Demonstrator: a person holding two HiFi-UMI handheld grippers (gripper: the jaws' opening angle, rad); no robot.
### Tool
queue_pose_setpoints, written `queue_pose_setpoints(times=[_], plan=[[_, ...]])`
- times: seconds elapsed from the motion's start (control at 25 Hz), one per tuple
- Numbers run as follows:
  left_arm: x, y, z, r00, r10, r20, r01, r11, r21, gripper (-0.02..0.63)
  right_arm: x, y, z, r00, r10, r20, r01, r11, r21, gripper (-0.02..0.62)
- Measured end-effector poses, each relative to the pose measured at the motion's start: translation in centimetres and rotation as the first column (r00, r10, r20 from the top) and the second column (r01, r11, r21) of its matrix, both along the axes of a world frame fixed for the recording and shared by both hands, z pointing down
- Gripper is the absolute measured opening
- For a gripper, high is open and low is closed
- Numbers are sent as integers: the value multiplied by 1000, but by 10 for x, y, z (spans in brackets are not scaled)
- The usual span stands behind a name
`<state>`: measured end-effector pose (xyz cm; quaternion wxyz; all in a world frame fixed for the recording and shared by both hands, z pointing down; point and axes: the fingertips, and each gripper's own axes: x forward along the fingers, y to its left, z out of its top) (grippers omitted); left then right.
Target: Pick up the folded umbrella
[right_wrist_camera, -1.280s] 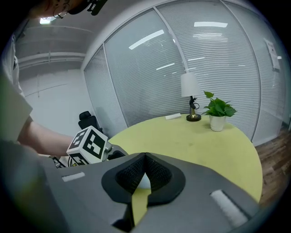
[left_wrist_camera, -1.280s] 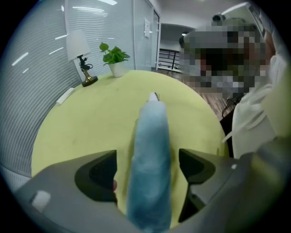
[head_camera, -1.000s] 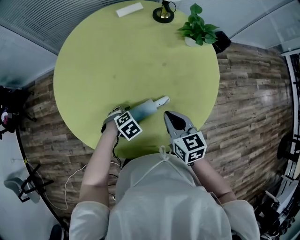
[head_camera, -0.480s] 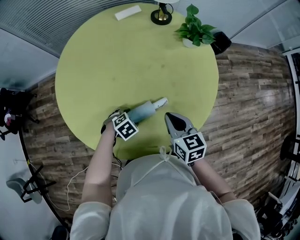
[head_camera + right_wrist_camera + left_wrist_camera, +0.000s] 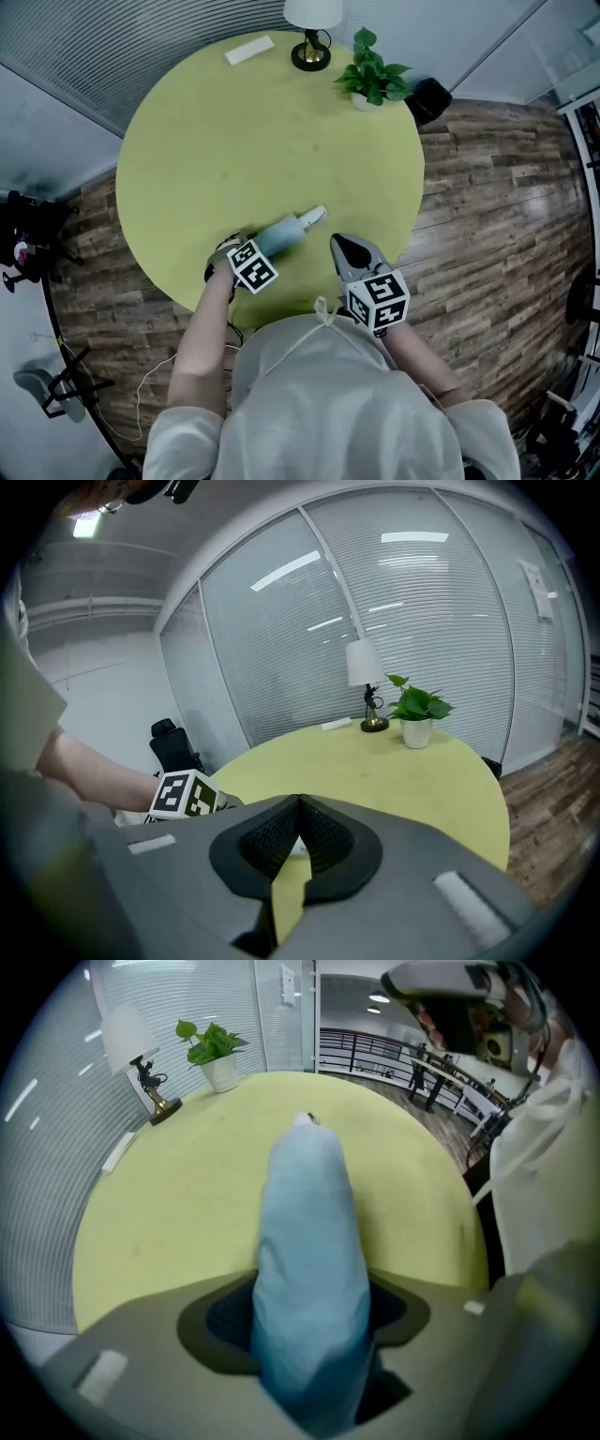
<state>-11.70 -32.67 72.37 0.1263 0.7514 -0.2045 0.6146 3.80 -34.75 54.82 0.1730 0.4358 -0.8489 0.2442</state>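
Observation:
The folded umbrella [image 5: 286, 231], pale blue with a white handle end, lies on the round yellow-green table [image 5: 244, 131] near its front edge. My left gripper [image 5: 242, 247] points down over the umbrella's near end. In the left gripper view the umbrella [image 5: 305, 1241] fills the gap between the jaws, which are closing, and the dark pads [image 5: 225, 1321] meet its sides. To the right, my right gripper [image 5: 343, 247] hovers over the table edge, a short way from the handle end. It is shut and holds nothing [image 5: 298, 834].
At the table's far side stand a lamp [image 5: 310, 37], a potted plant [image 5: 368, 77] and a flat white box [image 5: 248, 50]. A black object [image 5: 427, 97] sits on the wood floor beside the table. Glass walls with blinds lie beyond.
The left gripper stays over the umbrella's near end, its marker cube a little turned. The right gripper has shifted slightly beside the table edge. The head view has swung, so the table sits further left.

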Motion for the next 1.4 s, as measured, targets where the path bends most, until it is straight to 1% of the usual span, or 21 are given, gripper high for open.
queue_pose_setpoints(times=[0.16,0.24,0.36,0.48,0.56,0.64,0.68,0.76,0.84,0.96,1.0,1.04,1.08,1.16,1.24,1.28,1.32,1.36,1.4], plan=[[2,1,-3,998,14,58,-19,996,81,299,5,2,-4,1000,7,1,-7,1000,9,-2],[2,0,-7,998,0,57,-7,993,114,299,4,1,-9,1000,0,8,0,1000,23,-2],[2,-4,-24,998,-61,3,60,985,163,299,2,1,-17,1000,-16,16,15,999,49,-2],[2,-15,-55,993,-106,-58,117,965,233,298,-2,1,-25,999,-29,24,27,997,69,-2],[0,-24,-79,988,-122,-91,144,944,297,298,-7,0,-30,999,-42,29,40,996,84,-2],[-1,-33,-105,977,-150,-149,195,912,360,298,-13,0,-36,998,-61,30,58,993,99,-2],[-3,-38,-118,967,-170,-192,233,892,387,298,-16,-1,-39,997,-72,29,68,992,106,-2],[-7,-45,-147,933,-213,-290,326,841,432,299,-24,-2,-46,995,-93,31,89,989,117,-2],[-15,-51,-176,889,-252,-382,420,780,464,299,-32,-5,-56,993,-111,34,106,986,129,-2],[-27,-52,-216,830,-291,-476,528,685,502,299,-40,-9,-71,994,-110,26,104,981,162,-2],[-29,-50,-228,808,-297,-509,561,653,509,299,-41,-11,-75,994,-105,27,99,980,174,-2],[-31,-49,-241,779,-299,-551,598,619,510,299,-43,-14,-79,994,-103,31,96,978,185,-2],[-34,-48,-253,744,-297,-598,638,581,505,299,-45,-16,-83,994,-105,36,96,976,193,-2],[-39,-44,-278,665,-279,-693,717,499,487,299,-50,-20,-90,993,-114,40,104,973,206,-2],[-45,-37,-300,597,-244,-765,776,420,471,299,-56,-21,-95,991,-125,40,114,970,217,-2],[-48,-33,-309,570,-220,-792,796,386,466,299,-58,-20,-99,990,-131,44,118,968,223,-2],[-51,-29,-316,548,-191,-814,811,358,462,299,-61,-20,-102,989,-139,56,123,965,231,-2],[-52,-25,-322,533,-158,-831,820,337,462,299,-64,-19,-106,986,-149,72,128,963,238,-2],[-53,-21,-327,525,-126,-841,824,321,467,299,-66,-18,-109,983,-160,87,134,960,245,-2]])
